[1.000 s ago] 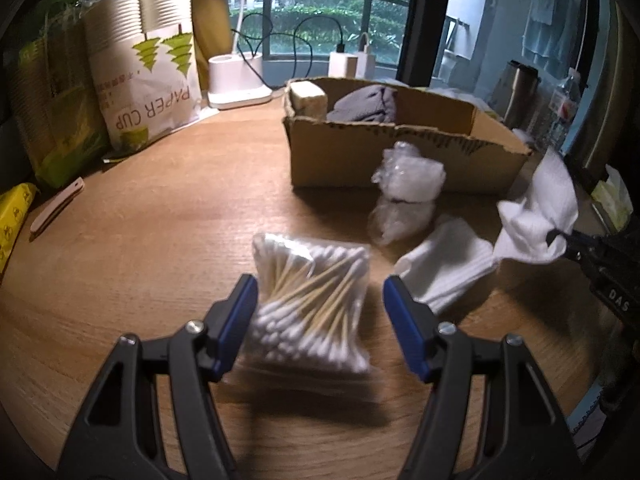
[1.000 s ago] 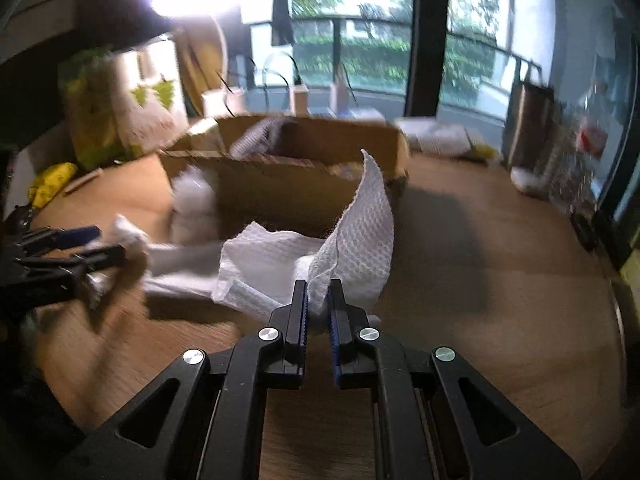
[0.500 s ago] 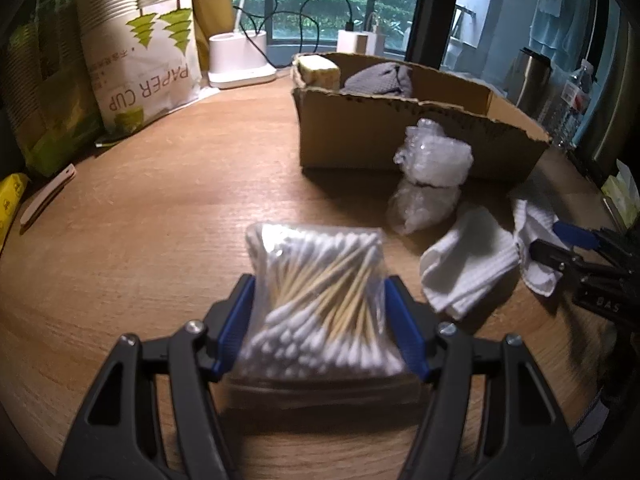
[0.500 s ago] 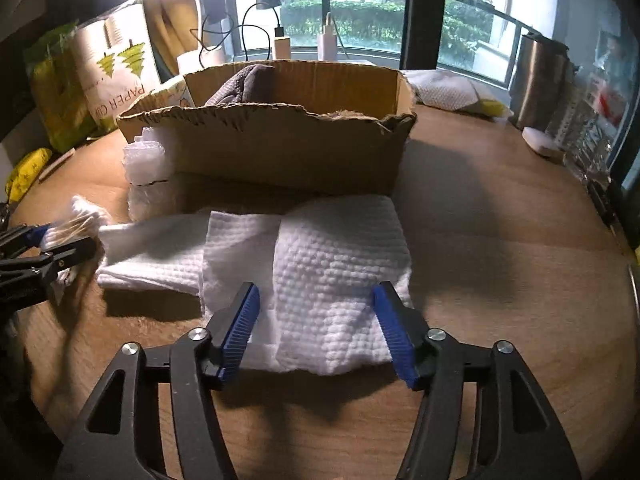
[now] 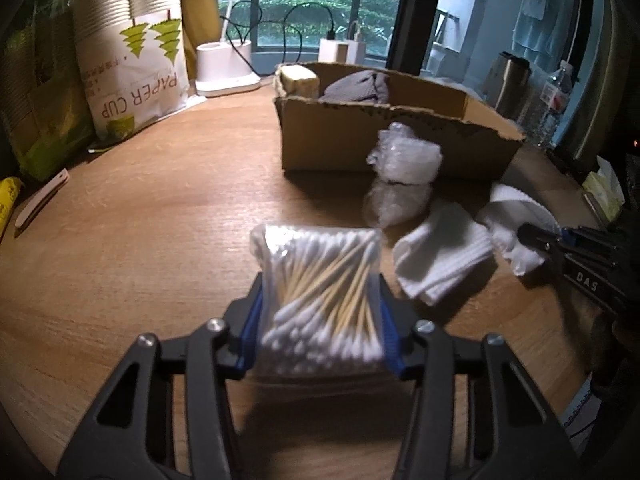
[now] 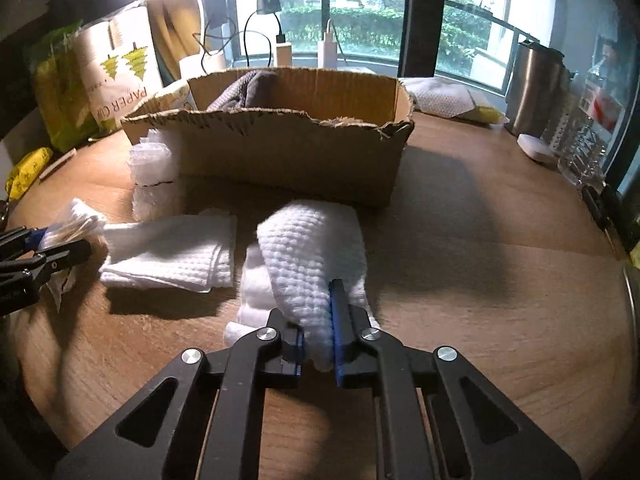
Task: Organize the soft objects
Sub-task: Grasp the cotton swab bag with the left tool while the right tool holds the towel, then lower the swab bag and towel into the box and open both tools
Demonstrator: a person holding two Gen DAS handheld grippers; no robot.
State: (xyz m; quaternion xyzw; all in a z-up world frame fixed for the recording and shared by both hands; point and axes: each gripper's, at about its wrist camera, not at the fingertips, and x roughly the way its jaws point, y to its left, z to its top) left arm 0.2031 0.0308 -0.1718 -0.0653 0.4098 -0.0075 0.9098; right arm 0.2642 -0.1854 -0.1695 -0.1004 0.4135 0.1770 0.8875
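Both grippers clamp: left gripper (image 5: 320,320) swabs (image 5: 320,280), right gripper (image 6: 318,340) cloth (image 6: 312,256).

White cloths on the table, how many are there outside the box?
2. One folded white cloth lies flat on the table, left of the other; the bunched white cloth is pinched in the right gripper. More may be hidden inside the cardboard box.

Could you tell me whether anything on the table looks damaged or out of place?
The cardboard box has a ragged, torn top edge along its near wall. Two bubble-wrap bundles sit outside against it, and a folded white cloth lies loose on the table.
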